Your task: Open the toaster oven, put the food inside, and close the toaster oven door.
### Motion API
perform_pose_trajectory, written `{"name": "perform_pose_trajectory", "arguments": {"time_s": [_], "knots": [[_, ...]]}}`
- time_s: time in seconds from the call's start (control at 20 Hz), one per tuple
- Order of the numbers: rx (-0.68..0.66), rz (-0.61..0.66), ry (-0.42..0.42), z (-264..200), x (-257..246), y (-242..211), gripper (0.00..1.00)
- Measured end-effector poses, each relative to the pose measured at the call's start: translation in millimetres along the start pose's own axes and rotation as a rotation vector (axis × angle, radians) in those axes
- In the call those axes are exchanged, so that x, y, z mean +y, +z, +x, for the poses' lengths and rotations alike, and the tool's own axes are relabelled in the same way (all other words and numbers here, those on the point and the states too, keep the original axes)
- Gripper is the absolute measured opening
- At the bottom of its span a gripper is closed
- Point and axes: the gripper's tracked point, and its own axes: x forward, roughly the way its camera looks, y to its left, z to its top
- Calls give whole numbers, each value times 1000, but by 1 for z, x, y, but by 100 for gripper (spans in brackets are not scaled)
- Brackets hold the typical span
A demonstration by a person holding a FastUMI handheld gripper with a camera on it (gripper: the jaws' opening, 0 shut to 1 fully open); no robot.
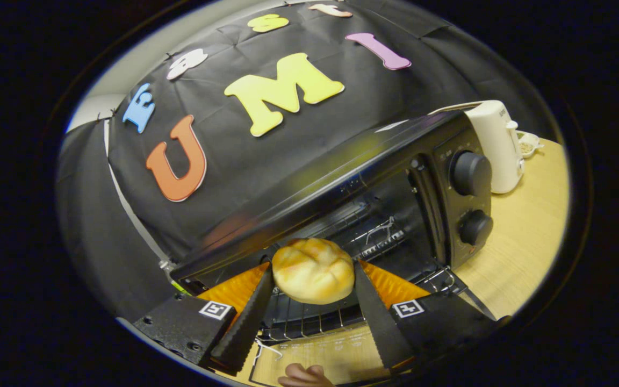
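A round golden bread bun (314,273) sits between my two fingers, and both press on its sides. My gripper (313,267) is shut on it and holds it at the mouth of the black toaster oven (342,174), just above the front of the wire rack (309,321). The oven door (336,355) hangs open and lies flat below my fingers. A person's fingertips (304,375) rest at the door's near edge. The dark oven cavity (390,226) lies beyond the bun.
Two black knobs (470,173) (475,227) sit on the oven's right panel. A white appliance (497,145) and a small bowl (528,144) stand behind the oven on the wooden table (524,242). The black cloth wall rises behind.
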Motion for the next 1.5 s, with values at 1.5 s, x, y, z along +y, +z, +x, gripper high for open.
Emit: {"name": "perform_pose_trajectory", "arguments": {"time_s": [1.5], "knots": [[154, -111, 13, -122, -13, -26, 100]]}}
